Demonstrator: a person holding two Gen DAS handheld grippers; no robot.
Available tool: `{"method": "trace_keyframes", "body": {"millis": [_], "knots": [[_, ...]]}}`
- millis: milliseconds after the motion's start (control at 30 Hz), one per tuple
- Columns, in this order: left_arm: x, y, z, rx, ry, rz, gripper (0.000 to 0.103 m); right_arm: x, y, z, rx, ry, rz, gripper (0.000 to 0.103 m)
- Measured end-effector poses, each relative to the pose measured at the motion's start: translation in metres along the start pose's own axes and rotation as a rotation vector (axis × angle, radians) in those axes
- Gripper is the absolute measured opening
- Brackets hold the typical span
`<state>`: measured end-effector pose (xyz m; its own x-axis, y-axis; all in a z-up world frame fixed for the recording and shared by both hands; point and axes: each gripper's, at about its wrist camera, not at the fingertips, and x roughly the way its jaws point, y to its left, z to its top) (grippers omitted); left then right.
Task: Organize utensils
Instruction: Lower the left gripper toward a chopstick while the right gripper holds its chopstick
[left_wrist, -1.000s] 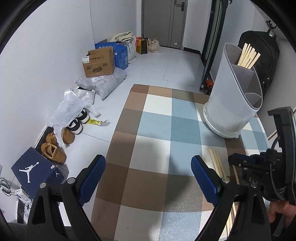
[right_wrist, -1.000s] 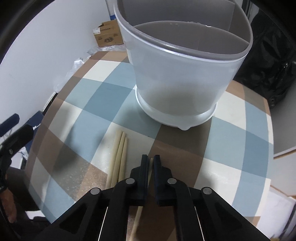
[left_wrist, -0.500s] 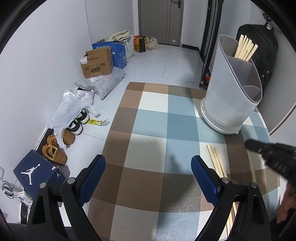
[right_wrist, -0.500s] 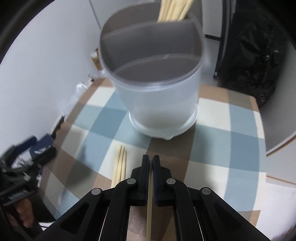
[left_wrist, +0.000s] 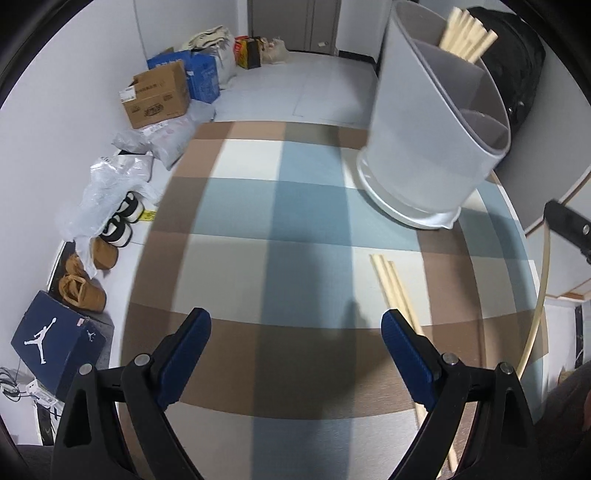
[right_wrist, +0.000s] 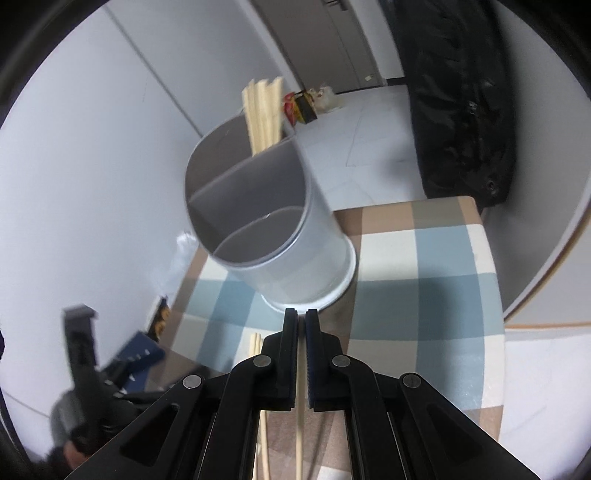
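- Right tool (right_wrist: 301, 325): jaws nearly closed, pinching a single chopstick (right_wrist: 299, 424) that runs back between them toward the camera; tool is lifted off the table, tips just in front of the utensil holder's base in the right wrist view.
- Same chopstick shows in the left wrist view as a thin pale curve (left_wrist: 540, 302) hanging down from the right tool (left_wrist: 567, 225), well to the right of the holder.
- Left tool (left_wrist: 295, 343): jaws wide apart, nothing between them, hovering over the checked cloth (left_wrist: 258, 221) on the table, in front & left of the holder.
- Utensil holder (left_wrist: 417, 140): grey-white, round, w/ inner dividers; stands on the cloth at the table's far right part. A bunch of chopsticks (left_wrist: 467, 35) stands in its rear compartment; front two compartments look vacant, tho the bottoms are not fully visible.
- Three loose chopsticks (left_wrist: 391, 280) lie side by side, touching, on the cloth just in front of the holder, toward the left tool's right finger.
- Black backpack (left_wrist: 517, 70) behind the holder, against the wall.
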<state>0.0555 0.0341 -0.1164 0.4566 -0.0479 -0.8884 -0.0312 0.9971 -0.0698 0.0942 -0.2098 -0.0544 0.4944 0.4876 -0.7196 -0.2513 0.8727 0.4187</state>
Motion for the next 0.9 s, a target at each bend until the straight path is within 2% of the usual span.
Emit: {"method": "trace_keyframes", "body": {"millis": [100, 333, 533, 900], "knots": [[0.003, -0.012, 0.0, 0.028, 0.016, 0.0, 0.091, -0.004, -0.007, 0.004, 0.05, -0.026, 0.035, 0.003], [0.018, -0.026, -0.004, 0.05, 0.095, 0.031, 0.091, -0.02, -0.02, 0.006, 0.08, -0.081, 0.073, 0.003], [0.017, -0.017, -0.004, -0.01, 0.115, 0.019, 0.091, -0.031, -0.026, 0.006, 0.076, -0.105, 0.099, 0.003], [0.025, -0.019, 0.011, 0.006, 0.142, 0.067, 0.091, -0.041, -0.027, 0.008, 0.083, -0.132, 0.147, 0.003]]}}
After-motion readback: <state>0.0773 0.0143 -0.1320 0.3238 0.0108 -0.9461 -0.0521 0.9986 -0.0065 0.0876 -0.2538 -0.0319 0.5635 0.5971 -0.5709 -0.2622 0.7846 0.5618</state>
